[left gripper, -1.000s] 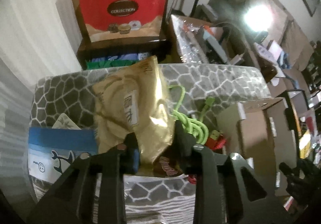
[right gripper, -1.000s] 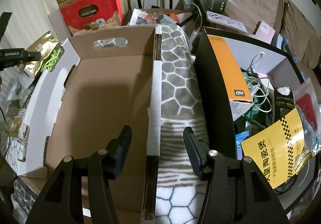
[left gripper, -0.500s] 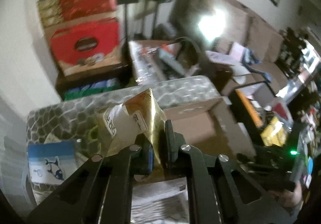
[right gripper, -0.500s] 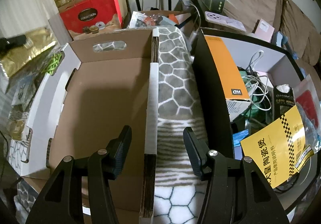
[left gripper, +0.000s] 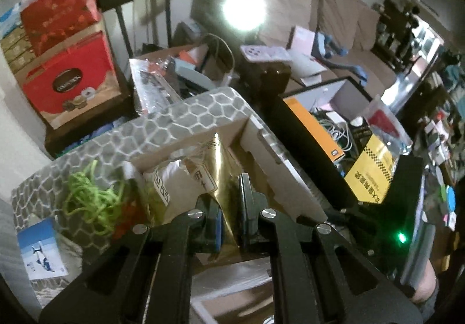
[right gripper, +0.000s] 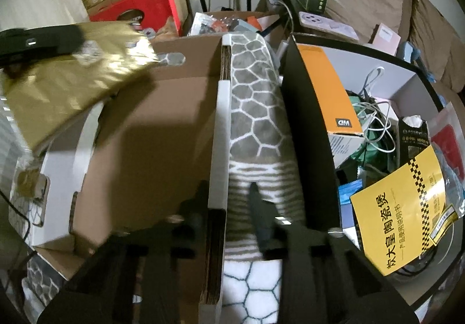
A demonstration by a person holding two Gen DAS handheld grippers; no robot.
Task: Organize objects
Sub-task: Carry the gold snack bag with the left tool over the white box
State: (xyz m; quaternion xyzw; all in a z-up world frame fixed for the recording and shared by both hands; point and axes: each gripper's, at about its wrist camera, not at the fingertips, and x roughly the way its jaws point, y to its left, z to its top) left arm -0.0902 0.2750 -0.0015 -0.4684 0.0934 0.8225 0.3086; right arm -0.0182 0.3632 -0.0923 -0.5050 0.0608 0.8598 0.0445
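Cardboard box (right gripper: 151,132) is your landmark, open top, nothing on the bare brown floor that shows. Your left gripper (left gripper: 229,202) has its fingers (left gripper: 213,225) pressed onto a gold foil bag (left gripper: 221,175), pinching its lower edge. In the right wrist view that gold foil bag (right gripper: 72,77) hangs tilted over the box's left wall, above the rim, not resting inside. Your right gripper (right gripper: 228,202) has its fingers (right gripper: 261,213) spread, holding nothing; they straddle the box's right wall, one finger inside the box, the other over the grey honeycomb blanket (right gripper: 252,85) just right of it. Green cord (left gripper: 90,199) lies tangled left of the box on the blanket. Black bin (right gripper: 302,126) stands right of the blanket strip, with an orange carton (right gripper: 331,91) and yellow leaflet (right gripper: 404,207) in it.
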